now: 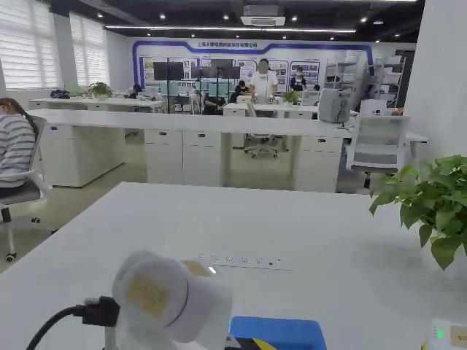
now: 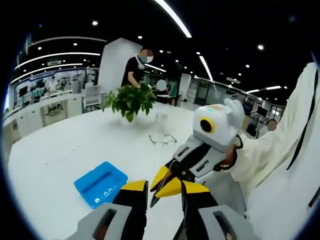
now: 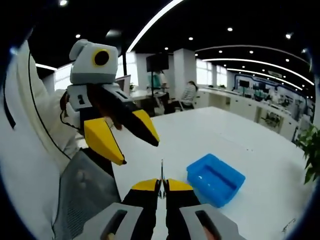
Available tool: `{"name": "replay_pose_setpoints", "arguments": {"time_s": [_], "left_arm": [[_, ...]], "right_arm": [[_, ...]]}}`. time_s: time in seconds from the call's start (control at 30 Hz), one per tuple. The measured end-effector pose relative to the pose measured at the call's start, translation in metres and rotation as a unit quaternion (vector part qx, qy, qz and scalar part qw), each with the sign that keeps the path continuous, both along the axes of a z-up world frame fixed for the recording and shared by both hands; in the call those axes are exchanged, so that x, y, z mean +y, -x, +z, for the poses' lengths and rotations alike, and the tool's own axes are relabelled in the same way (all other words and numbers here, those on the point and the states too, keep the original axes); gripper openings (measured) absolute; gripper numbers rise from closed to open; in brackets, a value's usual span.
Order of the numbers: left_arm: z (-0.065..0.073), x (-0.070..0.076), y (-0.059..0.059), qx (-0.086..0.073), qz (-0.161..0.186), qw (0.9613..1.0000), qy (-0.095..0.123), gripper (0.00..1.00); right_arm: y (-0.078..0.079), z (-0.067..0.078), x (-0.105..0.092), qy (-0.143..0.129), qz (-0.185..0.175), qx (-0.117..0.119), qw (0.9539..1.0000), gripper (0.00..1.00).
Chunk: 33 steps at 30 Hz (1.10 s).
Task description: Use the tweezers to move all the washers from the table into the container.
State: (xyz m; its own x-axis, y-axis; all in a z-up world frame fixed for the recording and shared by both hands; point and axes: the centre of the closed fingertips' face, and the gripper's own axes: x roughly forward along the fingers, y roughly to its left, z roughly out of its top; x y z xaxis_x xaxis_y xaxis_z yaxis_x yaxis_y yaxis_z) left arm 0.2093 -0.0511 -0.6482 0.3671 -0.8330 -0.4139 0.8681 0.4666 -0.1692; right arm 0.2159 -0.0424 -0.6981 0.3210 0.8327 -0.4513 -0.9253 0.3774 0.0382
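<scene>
R claw (image 3: 162, 184) pinches tweezers (image 3: 161, 170), L claw (image 2: 165, 187) spread; container (image 3: 202, 190) mid-surface (image 3: 240, 135) holds specks, maybe washers; progress unclear.

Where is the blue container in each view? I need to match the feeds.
Head view: the blue container sits at the bottom edge, right of centre, cut off by the frame.
Left gripper view: the container lies lower left, left of the jaws.
Right gripper view: the container lies right of centre, beyond the jaws.
Shared landmark: the potted plant.

White table (image 1: 292, 219) — blue container (image 3: 227, 196), potted plant (image 1: 430, 204), eyeglasses (image 2: 162, 140) on it.
</scene>
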Motion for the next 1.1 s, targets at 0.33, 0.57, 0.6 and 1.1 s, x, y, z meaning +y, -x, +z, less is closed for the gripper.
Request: {"name": "replay_pose_setpoints", "arguments": {"time_s": [0.33,0.57,0.6,1.1], "left_arm": [[0.001,-0.017,0.009,0.034,-0.077,0.9964,0.009,0.19],[-0.003,-0.026,0.019,0.039,-0.110,0.9932,0.007,0.12],[-0.003,-0.027,0.021,0.039,-0.115,0.9925,0.009,0.10],[0.001,-0.024,0.020,-0.005,-0.136,0.9905,-0.013,0.00]], "right_arm": [[0.016,0.012,0.006,0.000,0.061,0.022,0.9979,0.02],[0.031,0.002,0.012,0.022,0.098,0.037,0.9942,0.02],[0.033,0.001,0.013,0.020,0.103,0.041,0.9937,0.02],[0.037,0.008,0.016,-0.014,0.106,0.042,0.9934,0.05]]}}
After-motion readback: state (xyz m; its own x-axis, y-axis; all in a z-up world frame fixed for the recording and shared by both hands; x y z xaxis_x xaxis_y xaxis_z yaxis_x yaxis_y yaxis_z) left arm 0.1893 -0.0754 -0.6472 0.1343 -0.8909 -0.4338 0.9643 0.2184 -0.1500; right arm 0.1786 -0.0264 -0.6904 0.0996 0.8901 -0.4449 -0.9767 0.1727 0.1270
